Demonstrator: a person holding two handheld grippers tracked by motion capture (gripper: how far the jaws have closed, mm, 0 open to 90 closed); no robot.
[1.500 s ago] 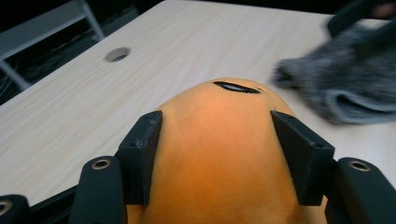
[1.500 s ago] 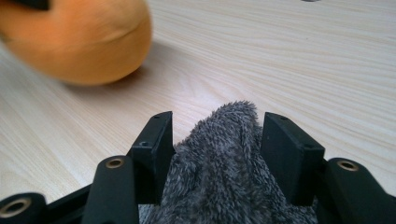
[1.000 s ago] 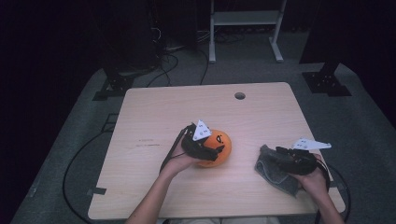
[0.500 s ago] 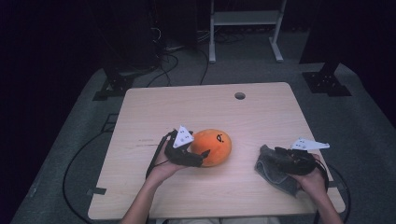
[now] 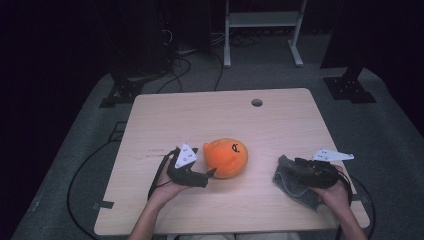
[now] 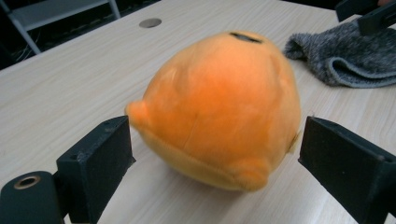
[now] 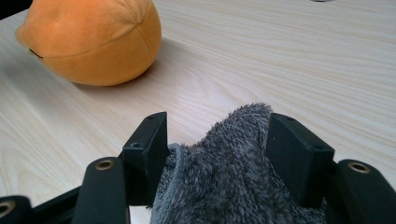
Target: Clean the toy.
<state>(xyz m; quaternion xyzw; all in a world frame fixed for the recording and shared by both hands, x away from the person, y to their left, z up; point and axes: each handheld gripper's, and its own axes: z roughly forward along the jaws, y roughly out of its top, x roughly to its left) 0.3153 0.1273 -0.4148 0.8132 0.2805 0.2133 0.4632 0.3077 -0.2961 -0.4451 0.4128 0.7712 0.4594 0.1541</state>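
Backing off the orange plush (image 5: 226, 158), the left gripper (image 5: 209, 174) now sits at its 8 o'clock on the table (image 5: 210, 112), jaws spread and pressing nothing; a sec ago it was over the toy w/ the jaws on it, so this reads as a release; jaws have just been opening, plush between them but untouched. Likely meaning: toy is set down near table centre, left hand free for whatever comes next.

Right gripper (image 5: 294, 170) hasn't shifted, at 3 o'clock of the plush, near the table's right edge; its jaws have just been opening too, w/ the grey fuzzy cloth (image 5: 291, 182) bunched between them; whether the pads are pinching it or just flanking it, can't tell.

View diffs: left gripper view shows clear gaps either side of the plush (image 6: 219, 105) plus a dark mark on top; high view shows that mark as a small face; right gripper view shows the cloth (image 7: 233, 172) humped up between its jaws, plush (image 7: 91, 39) at 11 o'clock, well apart.
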